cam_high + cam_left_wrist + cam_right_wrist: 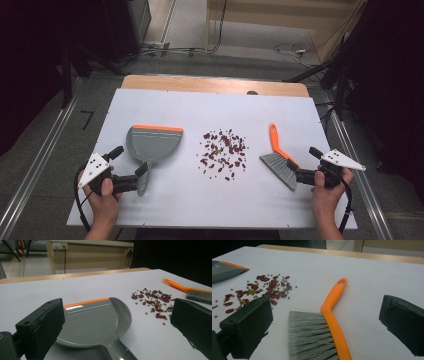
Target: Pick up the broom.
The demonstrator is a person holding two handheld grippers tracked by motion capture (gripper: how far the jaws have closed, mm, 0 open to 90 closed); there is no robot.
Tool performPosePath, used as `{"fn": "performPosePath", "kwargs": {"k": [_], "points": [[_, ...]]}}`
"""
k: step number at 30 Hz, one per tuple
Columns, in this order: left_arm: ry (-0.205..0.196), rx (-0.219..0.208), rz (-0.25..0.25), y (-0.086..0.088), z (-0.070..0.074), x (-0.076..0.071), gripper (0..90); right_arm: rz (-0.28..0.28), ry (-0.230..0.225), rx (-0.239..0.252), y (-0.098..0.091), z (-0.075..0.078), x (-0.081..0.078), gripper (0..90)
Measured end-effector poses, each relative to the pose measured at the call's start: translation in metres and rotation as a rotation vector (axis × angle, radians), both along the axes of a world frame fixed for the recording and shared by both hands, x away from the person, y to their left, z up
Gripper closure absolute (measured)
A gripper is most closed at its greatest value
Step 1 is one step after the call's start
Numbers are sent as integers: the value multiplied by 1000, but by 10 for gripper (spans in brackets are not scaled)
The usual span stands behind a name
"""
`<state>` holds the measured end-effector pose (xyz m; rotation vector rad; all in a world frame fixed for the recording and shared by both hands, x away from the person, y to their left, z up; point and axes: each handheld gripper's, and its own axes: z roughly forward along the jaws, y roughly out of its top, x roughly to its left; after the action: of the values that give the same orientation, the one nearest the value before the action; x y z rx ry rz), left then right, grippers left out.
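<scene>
Lying flat on the white counter (165, 200) are the things for a sweeping job: a grey dustpan (151, 144) with an orange lip at the left, a brush (280, 161) with an orange handle at the right, and a loose scatter of red beans (223, 151) and small green bits between them. Both pairs of tongs are spread wide and pinch nothing. The left tongs (141, 176) straddle the dustpan's handle; the right tongs (295, 175) stand around the brush's bristle end.

Judging from this, the risks lie in the grips. If the right tongs close on soft bristles rather than the handle, the brush would likely twist or slip. A shallow hold on the pan's handle could let its lip tilt up, so beans pass under. A hard sweep might fling beans off the counter's edge.
</scene>
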<state>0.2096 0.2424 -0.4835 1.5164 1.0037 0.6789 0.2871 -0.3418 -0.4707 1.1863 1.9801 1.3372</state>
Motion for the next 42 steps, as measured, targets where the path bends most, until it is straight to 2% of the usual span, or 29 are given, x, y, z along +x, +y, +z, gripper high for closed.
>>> {"fn": "performPosePath", "kwargs": {"k": [5, 10, 16, 23, 24, 26, 29, 30, 32, 33, 34, 36, 37, 39, 40, 41, 42], "points": [[6, 3, -2, -1, 0, 1, 0, -5, 4, 8, 2, 4, -1, 0], [3, 4, 0, -2, 1, 0, 0, -24, 19, 5, 5, 19, -3, 0], [2, 7, -4, -4, 2, 0, 0, -32, 43, -37, 10, 31, 2, 0], [5, 26, -24, -9, 2, -1, 0, -17, 100, -61, 19, 52, 27, 0], [6, 30, -26, -10, 3, -1, 0, 2, 115, -72, 23, 58, 35, 0], [8, 23, -27, -10, 3, -2, 0, 10, 121, -77, 25, 60, 40, 0], [10, 25, -32, -10, 3, -3, 0, 20, 164, -78, 32, 65, 58, 0], [11, 24, -34, -10, 3, -3, 0, 20, 164, -78, 32, 65, 58, 0], [15, 25, -37, -11, 3, -3, 0, 22, 185, -101, 36, 65, 67, 0], [17, 25, -38, -11, 3, -3, 0, 25, 211, -123, 40, 65, 75, 0], [18, 26, -39, -11, 2, -3, 0, 25, 211, -123, 40, 65, 75, 0], [22, 34, -42, -11, 2, -2, 0, 27, 257, -159, 47, 63, 90, 0], [24, 33, -43, -11, 2, -2, 0, 27, 257, -159, 47, 63, 90, 0], [26, 35, -44, -11, 1, -1, 0, 27, 293, -178, 51, 61, 99, 0], [26, 37, -45, -11, 1, -1, 0, 44, 333, -189, 55, 57, 108, 32], [26, 37, -47, -11, 1, -1, 0, 53, 354, -197, 57, 54, 113, 35], [28, 39, -48, -11, 1, -1, 0, 53, 354, -197, 57, 54, 113, 35]]}}
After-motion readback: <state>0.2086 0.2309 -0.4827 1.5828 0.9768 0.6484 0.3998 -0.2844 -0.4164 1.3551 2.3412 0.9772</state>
